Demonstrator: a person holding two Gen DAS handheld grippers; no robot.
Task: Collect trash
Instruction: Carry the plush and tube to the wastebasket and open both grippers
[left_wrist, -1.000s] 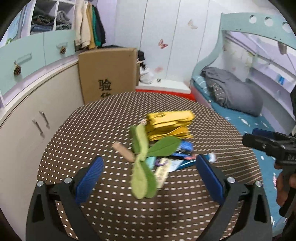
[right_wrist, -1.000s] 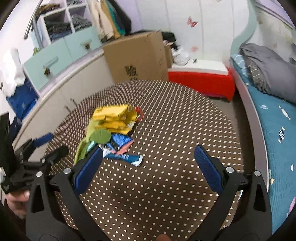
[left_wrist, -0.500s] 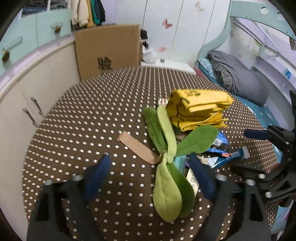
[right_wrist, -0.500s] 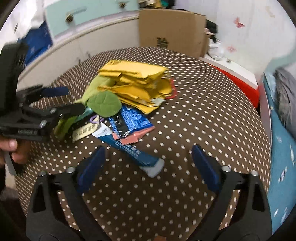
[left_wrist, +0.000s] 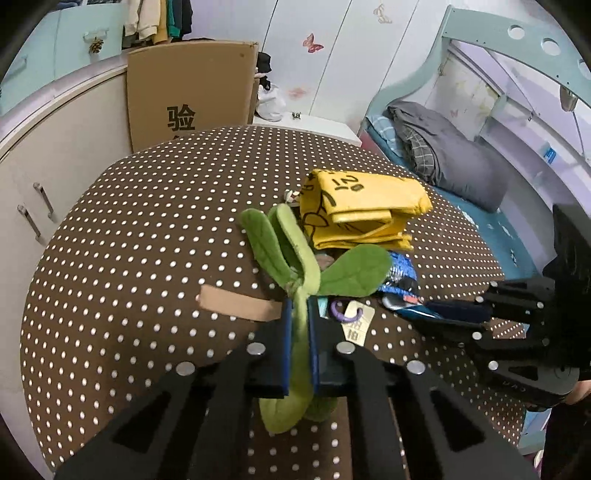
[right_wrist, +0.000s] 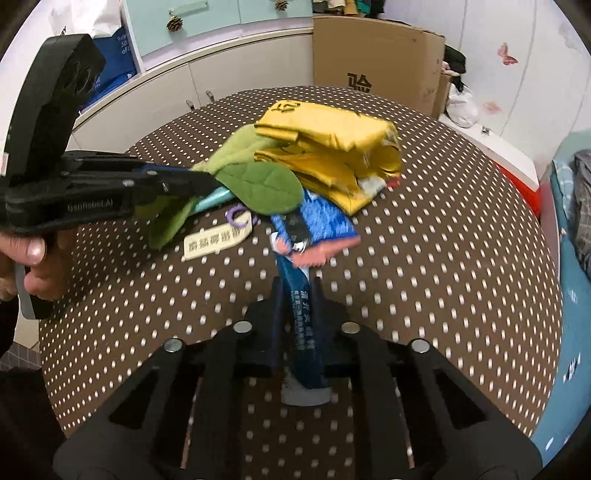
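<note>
Trash lies heaped mid-table beside the folded yellow cloth (left_wrist: 364, 212). Left wrist view: the left gripper (left_wrist: 298, 332), jaws just closed, pinches the stem of the green felt leaves (left_wrist: 295, 266), nearer than the cloth. Right wrist view: the right gripper (right_wrist: 300, 325), also just closed, clamps the blue wrapper (right_wrist: 301, 314) in front of the cloth. Grasping looks complete; next, lifting both pieces clear without dragging the tag (right_wrist: 216, 240).
</note>
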